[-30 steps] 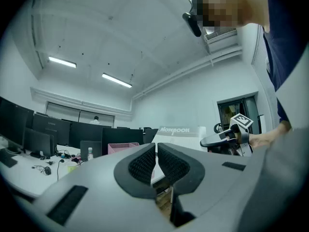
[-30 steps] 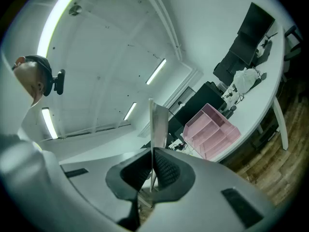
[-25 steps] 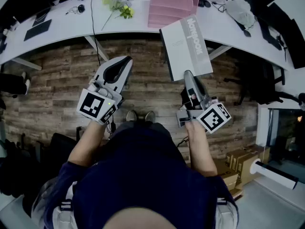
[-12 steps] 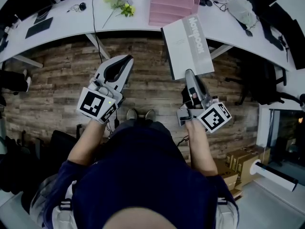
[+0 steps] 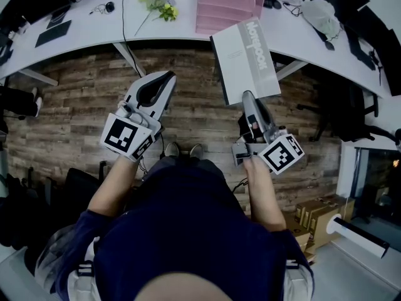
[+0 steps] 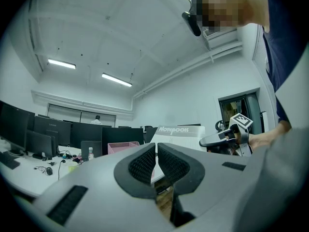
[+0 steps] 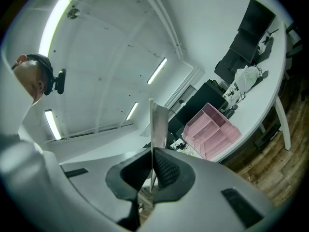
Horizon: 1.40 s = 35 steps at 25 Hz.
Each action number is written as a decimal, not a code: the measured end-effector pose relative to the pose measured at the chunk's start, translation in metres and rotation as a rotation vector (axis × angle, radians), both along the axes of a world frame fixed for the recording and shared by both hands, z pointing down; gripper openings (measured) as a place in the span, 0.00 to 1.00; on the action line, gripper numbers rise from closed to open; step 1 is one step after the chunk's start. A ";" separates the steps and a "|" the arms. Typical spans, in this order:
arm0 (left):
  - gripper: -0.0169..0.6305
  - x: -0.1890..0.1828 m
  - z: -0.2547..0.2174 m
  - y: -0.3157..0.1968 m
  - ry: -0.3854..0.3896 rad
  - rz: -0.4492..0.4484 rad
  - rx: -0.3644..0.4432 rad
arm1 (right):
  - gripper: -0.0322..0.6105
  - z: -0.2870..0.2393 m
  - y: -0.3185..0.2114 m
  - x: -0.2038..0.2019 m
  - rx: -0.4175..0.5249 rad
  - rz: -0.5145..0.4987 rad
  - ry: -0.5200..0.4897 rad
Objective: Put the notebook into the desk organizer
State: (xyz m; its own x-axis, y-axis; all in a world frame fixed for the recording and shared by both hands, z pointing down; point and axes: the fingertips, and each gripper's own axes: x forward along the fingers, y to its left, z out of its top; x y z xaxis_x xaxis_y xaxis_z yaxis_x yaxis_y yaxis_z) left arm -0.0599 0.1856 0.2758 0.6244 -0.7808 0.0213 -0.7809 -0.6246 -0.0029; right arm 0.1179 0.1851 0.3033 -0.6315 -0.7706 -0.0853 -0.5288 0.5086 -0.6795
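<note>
Two grippers: right gripper point(image 5: 248, 96) fingers clamped on notebook point(image 5: 245, 58) edge; left gripper point(image 5: 167, 78) fingers together, empty. Risk: notebook pivoting in thin edge-grip, missing desk organizer point(image 5: 225, 6) at upper centre.

Notebook point(image 5: 245, 61) w/ matt card cover, smooth plastic desk organizer point(image 5: 227, 5), smooth matt desk point(image 5: 88, 36), rough wood-plank floor point(image 5: 81, 111), rough-textured pads point(image 6: 142, 164).

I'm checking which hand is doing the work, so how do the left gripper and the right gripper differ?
The right gripper is clamped on the white notebook by its edge; the left gripper is shut on nothing. In the head view the left gripper shows its broad side, the right gripper looks narrow, rolled over. Both hang over the wooden floor, pointing toward the table.
</note>
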 end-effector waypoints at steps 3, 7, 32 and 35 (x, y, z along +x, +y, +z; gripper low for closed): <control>0.09 0.006 0.000 -0.003 -0.005 -0.001 0.000 | 0.07 -0.001 -0.004 0.004 0.012 -0.011 0.001; 0.09 0.018 0.000 -0.008 -0.009 -0.002 0.005 | 0.07 0.002 -0.007 0.016 0.002 -0.002 -0.013; 0.09 0.026 0.006 -0.062 0.014 -0.022 0.017 | 0.07 0.007 -0.060 0.031 0.014 -0.010 0.010; 0.09 0.024 0.010 -0.078 0.018 -0.015 0.011 | 0.07 0.010 -0.075 0.029 0.008 -0.005 0.014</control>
